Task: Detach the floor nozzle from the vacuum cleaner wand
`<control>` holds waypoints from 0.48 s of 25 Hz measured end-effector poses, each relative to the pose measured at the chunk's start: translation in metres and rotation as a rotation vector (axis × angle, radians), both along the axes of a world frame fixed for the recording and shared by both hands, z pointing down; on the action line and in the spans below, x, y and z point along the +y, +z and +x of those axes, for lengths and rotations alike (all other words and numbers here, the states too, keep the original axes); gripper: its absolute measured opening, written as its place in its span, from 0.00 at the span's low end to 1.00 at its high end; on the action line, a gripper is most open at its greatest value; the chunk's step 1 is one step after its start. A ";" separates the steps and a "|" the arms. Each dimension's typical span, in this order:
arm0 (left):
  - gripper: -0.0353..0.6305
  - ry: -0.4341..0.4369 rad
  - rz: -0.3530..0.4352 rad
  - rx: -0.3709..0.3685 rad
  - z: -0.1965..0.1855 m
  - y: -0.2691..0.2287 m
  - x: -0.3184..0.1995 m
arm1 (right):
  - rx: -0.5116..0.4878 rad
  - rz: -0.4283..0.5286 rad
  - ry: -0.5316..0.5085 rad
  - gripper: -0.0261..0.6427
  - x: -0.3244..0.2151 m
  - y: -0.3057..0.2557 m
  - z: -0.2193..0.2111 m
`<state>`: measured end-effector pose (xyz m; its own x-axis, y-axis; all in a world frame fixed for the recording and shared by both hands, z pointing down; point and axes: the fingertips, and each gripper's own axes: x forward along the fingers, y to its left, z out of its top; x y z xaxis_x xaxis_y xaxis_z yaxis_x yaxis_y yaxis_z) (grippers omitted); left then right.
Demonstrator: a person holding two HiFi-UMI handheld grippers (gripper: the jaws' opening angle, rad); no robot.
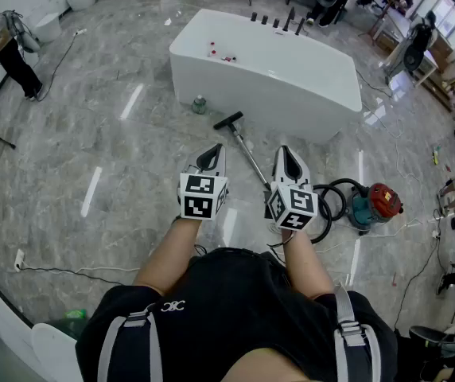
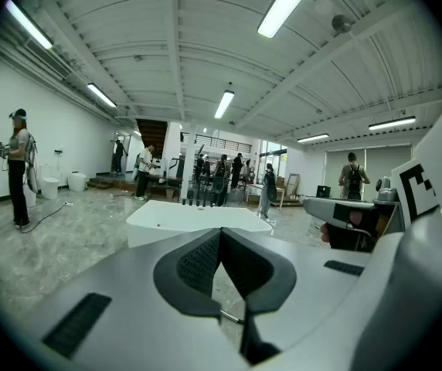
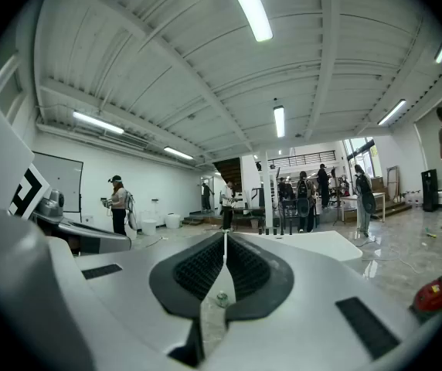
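We hold both grippers out side by side above the marble floor (image 1: 92, 134). The left gripper (image 1: 212, 156) has its jaws pressed together with nothing between them, and the right gripper (image 1: 289, 154) is the same. The wand (image 1: 251, 159) lies on the floor between the two, running toward 11 o'clock to the black floor nozzle (image 1: 228, 121). The nozzle is joined to the wand's far end, just short of the white bathtub (image 1: 275, 86). At 3 o'clock of the right gripper sits the red and teal vacuum cleaner (image 1: 375, 204), its black hose (image 1: 332, 201) coiled beside it.
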<state>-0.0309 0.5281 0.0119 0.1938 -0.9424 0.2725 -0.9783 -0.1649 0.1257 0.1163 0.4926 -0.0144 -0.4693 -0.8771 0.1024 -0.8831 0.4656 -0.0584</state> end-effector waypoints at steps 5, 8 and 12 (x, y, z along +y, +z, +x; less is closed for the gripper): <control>0.07 0.015 -0.014 -0.001 -0.014 0.009 -0.011 | 0.009 -0.033 0.025 0.05 -0.008 0.013 -0.007; 0.07 0.024 -0.018 -0.004 -0.014 0.012 -0.022 | -0.010 -0.050 0.039 0.05 -0.022 0.019 -0.002; 0.07 0.032 -0.030 -0.022 -0.016 0.017 -0.046 | -0.063 -0.072 0.032 0.05 -0.052 0.022 -0.008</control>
